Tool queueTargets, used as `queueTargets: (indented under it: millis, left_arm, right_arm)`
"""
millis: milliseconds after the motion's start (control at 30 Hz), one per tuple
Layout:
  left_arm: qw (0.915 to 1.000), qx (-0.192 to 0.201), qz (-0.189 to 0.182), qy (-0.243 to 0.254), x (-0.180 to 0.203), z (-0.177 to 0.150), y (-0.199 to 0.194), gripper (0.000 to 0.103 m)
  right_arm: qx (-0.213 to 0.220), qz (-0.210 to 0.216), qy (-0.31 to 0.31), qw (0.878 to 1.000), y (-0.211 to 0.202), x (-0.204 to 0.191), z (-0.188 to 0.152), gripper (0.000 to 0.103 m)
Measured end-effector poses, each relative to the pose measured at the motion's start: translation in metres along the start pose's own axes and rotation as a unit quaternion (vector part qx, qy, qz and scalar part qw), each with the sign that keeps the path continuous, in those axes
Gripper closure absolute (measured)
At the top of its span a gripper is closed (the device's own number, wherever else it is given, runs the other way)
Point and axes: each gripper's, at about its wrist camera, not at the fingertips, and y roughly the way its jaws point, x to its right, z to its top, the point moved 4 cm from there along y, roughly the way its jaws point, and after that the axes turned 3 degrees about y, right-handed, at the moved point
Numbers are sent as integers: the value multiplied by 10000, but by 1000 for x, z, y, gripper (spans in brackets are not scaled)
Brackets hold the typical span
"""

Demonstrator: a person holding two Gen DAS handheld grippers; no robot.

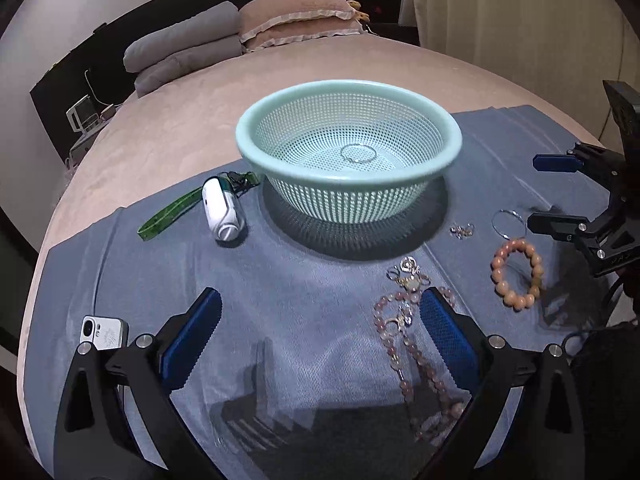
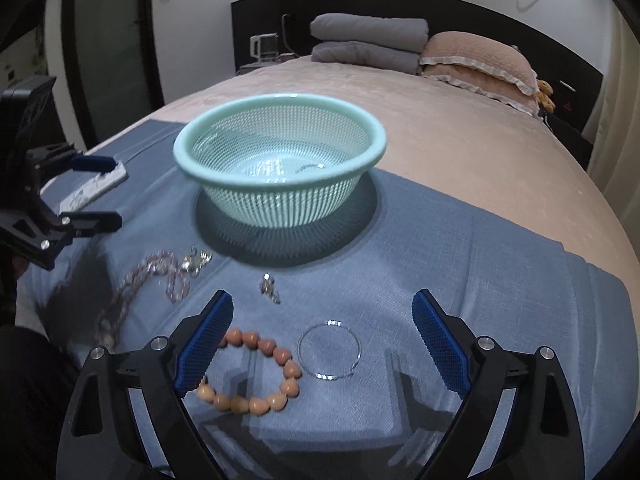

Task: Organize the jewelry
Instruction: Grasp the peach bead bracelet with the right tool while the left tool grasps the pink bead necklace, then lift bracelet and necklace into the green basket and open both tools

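Observation:
A mint mesh basket (image 1: 256, 160) (image 2: 380, 136) stands on a blue cloth (image 1: 304, 320) (image 2: 460, 248) and holds a thin silver bangle (image 1: 359, 154) (image 2: 310, 166). On the cloth lie a pink bead necklace (image 1: 404, 344) (image 2: 132, 284), an orange bead bracelet (image 1: 518, 272) (image 2: 256, 372), a silver hoop (image 1: 508, 222) (image 2: 329, 350) and small silver earrings (image 1: 462, 230) (image 2: 270, 288). My left gripper (image 1: 320, 320) (image 2: 104, 188) is open and empty above the necklace. My right gripper (image 2: 324, 320) (image 1: 540, 192) is open and empty above the hoop and bracelet.
A white device with a green strap (image 1: 222, 208) lies left of the basket. A phone (image 1: 105, 332) (image 2: 94, 188) lies on the cloth's left edge. The cloth is on a pink bed (image 1: 200, 96) with pillows (image 1: 292, 20) at the far end.

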Motion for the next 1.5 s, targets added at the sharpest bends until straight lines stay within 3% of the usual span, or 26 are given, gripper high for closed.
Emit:
queueTargets:
  millis: [267,400,633,933,1000,1100,1133,1500]
  left_arm:
    - [9973,-174,-389,605,31,-36,14,6]
    - [9967,-296,-507,555,37,-44,24,6]
    - [9972,-314,-560,387,36,-49,31,12]
    - [9972,-337,-633,195,23,-50,29,55]
    - [9969,-342,-686,188,26,-51,27,71]
    - [9964,-371,-745,182,31,-53,26,84]
    - [9961,-380,-785,148,32,-54,26,86]
    - [9963,-352,-786,24,33,-56,28,89]
  right_arm:
    - [-223,313,-342,9987,-2,-18,-31,16]
    - [-221,491,-353,9979,-3,-24,-36,18]
    - [-278,481,-303,9980,3,-26,-40,34]
    - [-196,700,-145,9973,8,-29,-45,59]
    - [-182,770,-184,9967,8,-31,-45,66]
    - [-201,890,-254,9955,10,-35,-47,87]
    - [-179,905,-282,9953,10,-36,-48,92]
    - [-14,1000,-442,9940,5,-43,-54,92]
